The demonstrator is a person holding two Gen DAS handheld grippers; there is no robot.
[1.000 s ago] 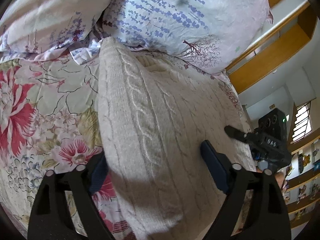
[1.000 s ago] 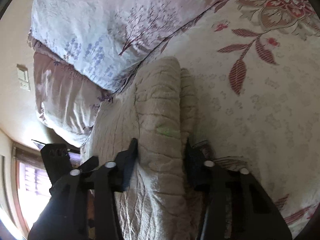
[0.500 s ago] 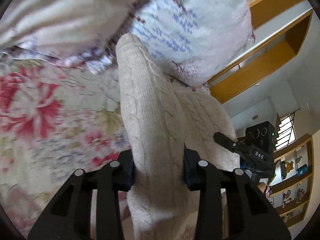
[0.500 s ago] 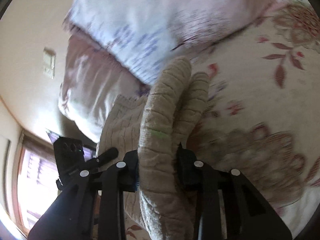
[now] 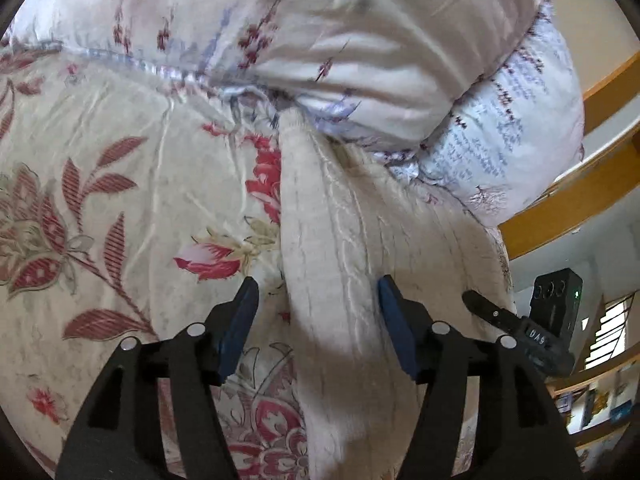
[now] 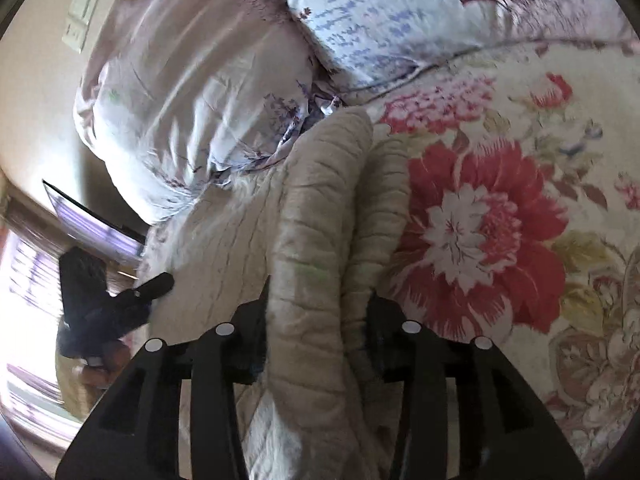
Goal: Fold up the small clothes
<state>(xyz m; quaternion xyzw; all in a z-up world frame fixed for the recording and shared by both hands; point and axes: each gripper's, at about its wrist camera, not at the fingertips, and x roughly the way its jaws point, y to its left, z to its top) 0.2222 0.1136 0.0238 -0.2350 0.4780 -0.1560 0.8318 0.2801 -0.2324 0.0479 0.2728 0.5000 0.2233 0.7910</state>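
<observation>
Left wrist view: my left tool (image 5: 316, 320) stands apart, straddling the cream knit sweater (image 5: 340, 280) without pinching; its long fold runs straight ahead to the pillows (image 5: 360, 52). Bedspread (image 5: 120, 200) lies on the left.

Right wrist view: my right tool (image 6: 316, 320) is clamped on the sweater's ribbed edge (image 6: 316, 248), which runs forward toward the pillows, blocking any push ahead.

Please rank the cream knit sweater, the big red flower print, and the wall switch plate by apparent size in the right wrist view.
1. cream knit sweater
2. big red flower print
3. wall switch plate, though it lies farther off
</observation>
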